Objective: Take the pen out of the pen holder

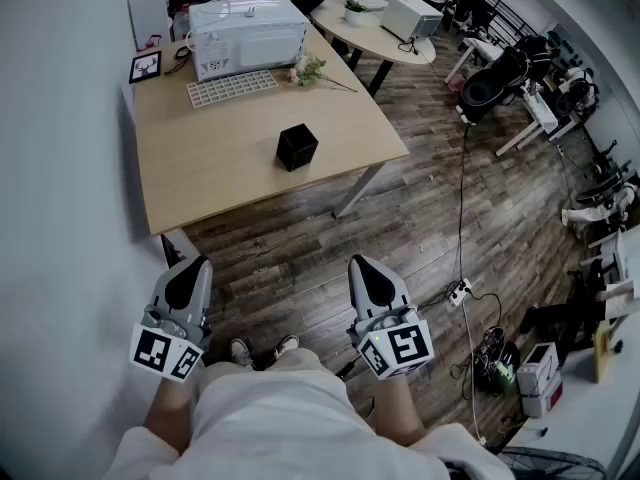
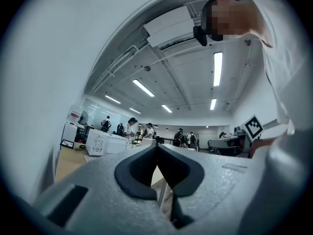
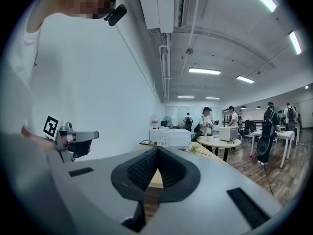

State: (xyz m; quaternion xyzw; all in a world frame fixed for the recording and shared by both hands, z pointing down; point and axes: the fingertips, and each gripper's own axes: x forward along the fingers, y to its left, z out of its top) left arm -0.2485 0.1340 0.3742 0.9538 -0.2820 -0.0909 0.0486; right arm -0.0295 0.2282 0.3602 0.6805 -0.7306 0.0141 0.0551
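Note:
A black cube-shaped pen holder [image 1: 297, 147] stands near the front edge of the light wooden table [image 1: 220, 168]. No pen shows in it from this angle. I stand well back from the table with both grippers held close to my body, roughly level and pointing toward it. My left gripper [image 1: 194, 262] [image 2: 157, 148] has its dark pads together and nothing between them. My right gripper [image 1: 359, 262] [image 3: 156, 151] is likewise shut and empty. The holder is far ahead of both.
On the table's far end sit a white appliance [image 1: 248, 30], a white gridded tray [image 1: 232, 86], a sprig of flowers [image 1: 310, 70] and a marker card [image 1: 145, 66]. A wall [image 1: 60, 218] runs along the left. A cable [image 1: 462, 208] and power strip [image 1: 460, 290] lie on the wood floor at right.

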